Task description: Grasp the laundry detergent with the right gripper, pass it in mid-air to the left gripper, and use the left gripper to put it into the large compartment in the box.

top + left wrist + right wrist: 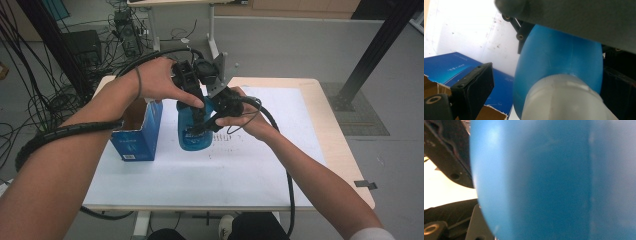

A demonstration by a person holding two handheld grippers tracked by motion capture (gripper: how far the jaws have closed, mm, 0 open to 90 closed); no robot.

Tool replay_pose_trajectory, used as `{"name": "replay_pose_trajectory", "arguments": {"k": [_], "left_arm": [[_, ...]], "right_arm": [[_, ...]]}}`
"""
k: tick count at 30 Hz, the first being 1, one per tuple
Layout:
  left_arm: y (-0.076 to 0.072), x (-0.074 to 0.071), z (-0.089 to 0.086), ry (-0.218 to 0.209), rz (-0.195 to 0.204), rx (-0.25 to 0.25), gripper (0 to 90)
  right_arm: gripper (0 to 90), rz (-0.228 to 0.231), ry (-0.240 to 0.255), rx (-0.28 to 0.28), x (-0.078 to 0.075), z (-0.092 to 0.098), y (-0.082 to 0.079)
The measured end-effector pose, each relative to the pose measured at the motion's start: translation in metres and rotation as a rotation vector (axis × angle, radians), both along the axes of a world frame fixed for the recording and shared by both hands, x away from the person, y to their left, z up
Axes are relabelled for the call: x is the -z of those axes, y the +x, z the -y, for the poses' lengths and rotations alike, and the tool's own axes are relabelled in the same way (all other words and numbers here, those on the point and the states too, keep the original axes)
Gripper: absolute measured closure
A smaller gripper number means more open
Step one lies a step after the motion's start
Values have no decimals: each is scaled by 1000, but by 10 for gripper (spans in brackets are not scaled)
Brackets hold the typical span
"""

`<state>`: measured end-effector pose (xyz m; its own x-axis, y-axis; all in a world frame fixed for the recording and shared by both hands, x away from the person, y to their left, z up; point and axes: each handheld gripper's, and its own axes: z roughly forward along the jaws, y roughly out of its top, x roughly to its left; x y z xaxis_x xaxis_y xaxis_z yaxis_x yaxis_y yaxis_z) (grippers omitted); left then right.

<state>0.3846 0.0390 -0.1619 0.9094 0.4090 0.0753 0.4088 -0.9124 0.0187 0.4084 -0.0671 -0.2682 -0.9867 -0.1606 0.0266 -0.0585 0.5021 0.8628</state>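
A blue bottle (190,131) stands upright on the white sheet (260,165) that covers the table (345,165), its long axis vertical and its pale cap (564,100) pointing up, just beside an open blue carton (137,132) that sits to its left in the high view. The two are close, though whether they touch cannot be told. The left gripper (189,80) comes down over the top of the bottle; in the left gripper view the cap lies between its black jaws, which stand well apart, one jaw clear of the cap on the carton's side, the other jaw at the far side against the blue shoulder or very near it. The right gripper (220,112) meets the bottle's body from the side; in the right gripper view the blue wall is pressed up close to the camera, and the jaws are clamped on the bottle. The carton's top flaps are torn open and show brown cardboard inside. Its blue face bears a short line of pale print, too small and blurred to read, and a white label low on its front is likewise unreadable. Faint dark scribbles mark the sheet right of the bottle.
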Motion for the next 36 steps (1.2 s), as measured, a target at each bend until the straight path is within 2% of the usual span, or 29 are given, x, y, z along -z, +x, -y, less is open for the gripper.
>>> {"name": "replay_pose_trajectory", "arguments": {"k": [4, 6, 12, 31, 34, 36], "left_arm": [[0, 1, -1, -8, 3, -10, 68], [0, 1, -1, -4, 2, -7, 68], [-1, 1, -1, -12, 5, -13, 68], [-1, 2, -2, 4, -1, -4, 74], [-2, 4, -2, -14, 9, -23, 78], [-2, 4, -1, -6, 5, -18, 87]], "right_arm": [[428, -12, -1, -2, 0, 0, 0], [428, 1, -2, -1, 1, 0, 1], [428, -2, -4, 1, 1, 0, 1], [428, 4, -1, -3, 0, -1, 0], [428, 8, 5, -9, 0, -1, 0], [428, 8, 6, -11, 0, -1, 0]]}}
